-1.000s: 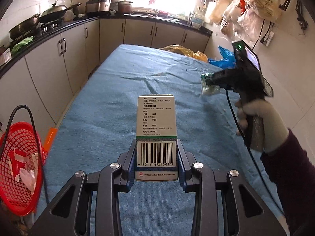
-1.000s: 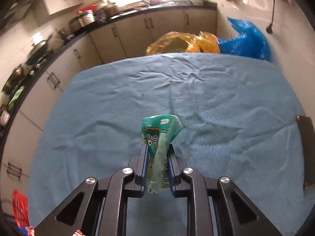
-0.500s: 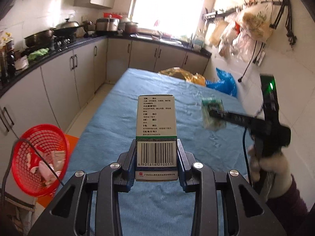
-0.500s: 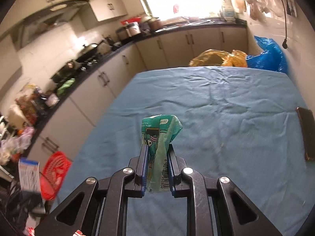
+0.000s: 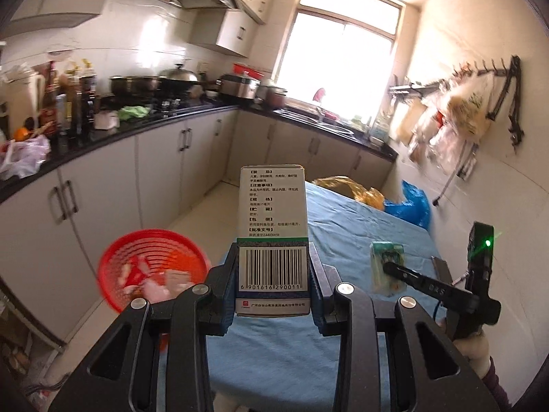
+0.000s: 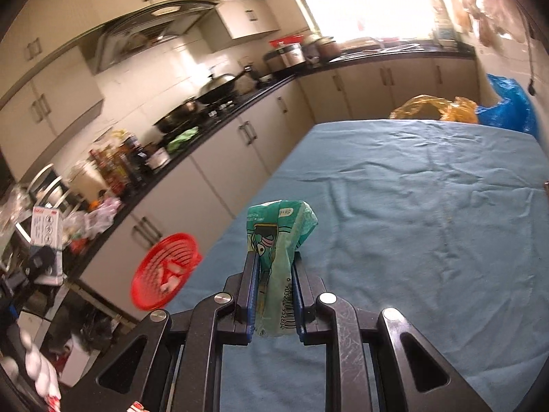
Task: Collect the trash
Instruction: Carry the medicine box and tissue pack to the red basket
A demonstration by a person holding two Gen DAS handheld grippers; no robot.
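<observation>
My left gripper is shut on a white medicine box with a barcode, held upright above the table's left edge. My right gripper is shut on a crumpled green wrapper, held above the blue cloth. The right gripper also shows in the left wrist view with the wrapper in it. A red mesh basket with paper scraps in it sits on the floor left of the table; it also shows in the right wrist view.
The table is covered with a blue cloth. Yellow and blue plastic bags lie at its far end. A dark phone lies near its right edge. Cabinets and a cluttered counter run along the left.
Both grippers have swung left and tilted up, still holding their items. The red basket now sits closer to the centre in both views.
</observation>
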